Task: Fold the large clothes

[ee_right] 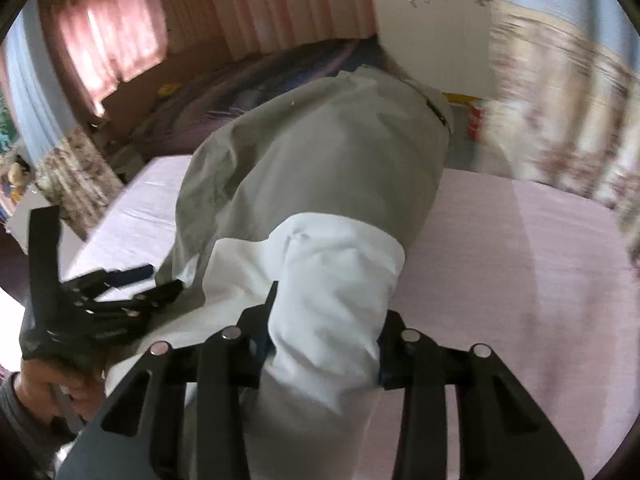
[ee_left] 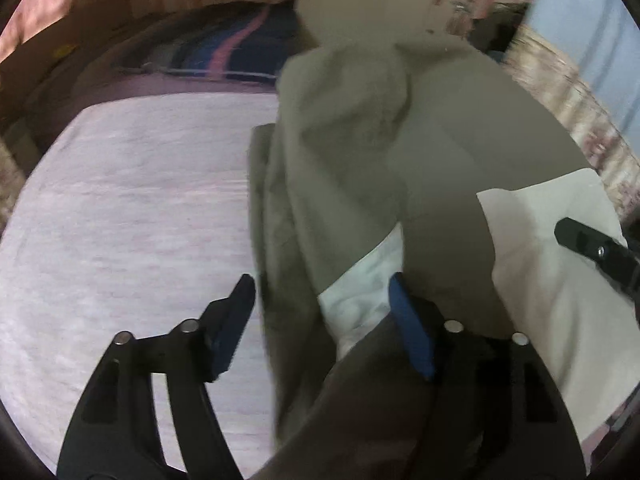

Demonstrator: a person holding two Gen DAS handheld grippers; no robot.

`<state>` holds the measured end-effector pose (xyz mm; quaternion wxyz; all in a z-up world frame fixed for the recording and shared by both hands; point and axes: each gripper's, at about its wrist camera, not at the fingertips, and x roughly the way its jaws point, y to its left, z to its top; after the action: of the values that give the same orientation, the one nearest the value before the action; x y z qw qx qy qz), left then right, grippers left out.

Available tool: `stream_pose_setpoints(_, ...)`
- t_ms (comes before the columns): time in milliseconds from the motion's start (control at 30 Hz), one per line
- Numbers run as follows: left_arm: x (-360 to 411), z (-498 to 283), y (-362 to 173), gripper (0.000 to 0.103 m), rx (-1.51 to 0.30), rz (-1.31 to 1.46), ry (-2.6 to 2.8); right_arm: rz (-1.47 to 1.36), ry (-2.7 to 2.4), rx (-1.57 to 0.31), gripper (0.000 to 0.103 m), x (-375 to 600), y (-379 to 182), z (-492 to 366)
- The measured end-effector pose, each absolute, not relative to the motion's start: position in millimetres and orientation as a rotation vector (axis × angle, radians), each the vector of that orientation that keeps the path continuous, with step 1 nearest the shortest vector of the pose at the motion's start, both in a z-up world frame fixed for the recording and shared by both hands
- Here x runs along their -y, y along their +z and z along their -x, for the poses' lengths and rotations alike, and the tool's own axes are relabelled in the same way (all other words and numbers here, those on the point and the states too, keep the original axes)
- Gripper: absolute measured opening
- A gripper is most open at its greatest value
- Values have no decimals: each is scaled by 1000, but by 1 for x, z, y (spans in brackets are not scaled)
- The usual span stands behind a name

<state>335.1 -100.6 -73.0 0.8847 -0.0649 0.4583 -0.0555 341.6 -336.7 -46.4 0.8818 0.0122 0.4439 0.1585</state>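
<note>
A large grey-khaki garment (ee_left: 340,160) with a white inner part (ee_left: 360,292) lies bunched on a pale pink sheet (ee_left: 140,200). My left gripper (ee_left: 320,284) stands open around its near end. The right blue pad touches the white cloth and the left pad is clear of the fabric. In the right wrist view the garment (ee_right: 320,152) stretches away from me. My right gripper (ee_right: 332,312) is shut on its white bunched end (ee_right: 332,264). The left gripper (ee_right: 156,282), held by a hand (ee_right: 60,384), is at the lower left. One right fingertip (ee_left: 592,248) shows over white cloth.
The pink sheet (ee_right: 520,260) covers the bed on both sides of the garment. A striped dark blanket (ee_left: 224,52) lies at the far end. Pink curtains (ee_right: 112,40), a white panel with writing (ee_right: 436,8) and floral fabric (ee_right: 560,140) border the bed.
</note>
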Motion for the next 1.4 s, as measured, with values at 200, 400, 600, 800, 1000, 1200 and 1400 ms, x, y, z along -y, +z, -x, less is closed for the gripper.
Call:
stream_pose_setpoints(200, 186, -348, -96, 76, -971, 120, -154, -33, 128, -987, 79, 427, -77, -348)
stream_pose_setpoints(400, 181, -324, -87, 78, -928, 27, -100, 67, -18, -890, 98, 405, -51, -290)
stream_pose_setpoints(600, 140, -216, -13, 100, -727, -109, -43, 22, 72, -666, 101, 346, 27, -174)
stream_pose_setpoints(800, 94, -110, 33, 100, -576, -28, 61, 5, 60, -523, 101, 309, 53, -83)
stream_pose_setpoints(1000, 61, -64, 38, 100, -576, 8, 124, 62, 5, -517, 101, 299, 55, -59)
stream_pose_setpoints(1200, 59, -45, 49, 100, -561, -23, 115, 59, -44, -559, 101, 310, 47, -52)
stream_pose_setpoints(1400, 48, -52, 45, 100, -576, 6, 123, 35, -63, -561, 101, 320, 41, -47)
